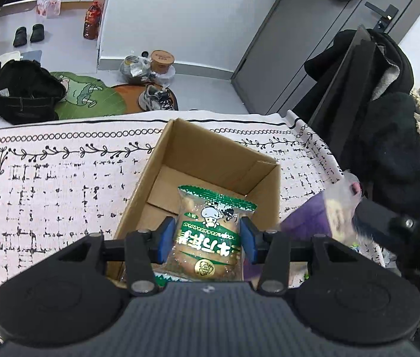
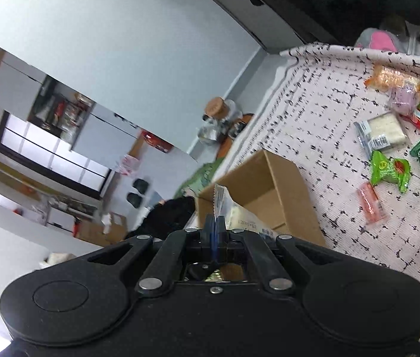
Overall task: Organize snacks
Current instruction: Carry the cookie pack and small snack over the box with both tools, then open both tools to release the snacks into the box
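My left gripper (image 1: pixel 207 238) is shut on a green-and-clear packet of bread (image 1: pixel 210 232) and holds it over the near end of an open cardboard box (image 1: pixel 177 145) on the patterned tablecloth. My right gripper (image 2: pixel 216 227) is shut on the crimped edge of a clear snack packet (image 2: pixel 225 199), held near the box (image 2: pixel 284 178). That packet and the right gripper show blurred at the right in the left wrist view (image 1: pixel 341 205). Several loose snacks lie on the cloth to the right, among them a green candy (image 2: pixel 388 169), a white wafer pack (image 2: pixel 382 134) and a pink bar (image 2: pixel 370 202).
The white tablecloth (image 1: pixel 61 184) has a black leaf border. A chair draped with black clothes (image 1: pixel 382 125) stands at the table's right. On the floor beyond lie a black bag (image 1: pixel 22 92), shoes (image 1: pixel 156 98) and a green mat (image 1: pixel 91 95).
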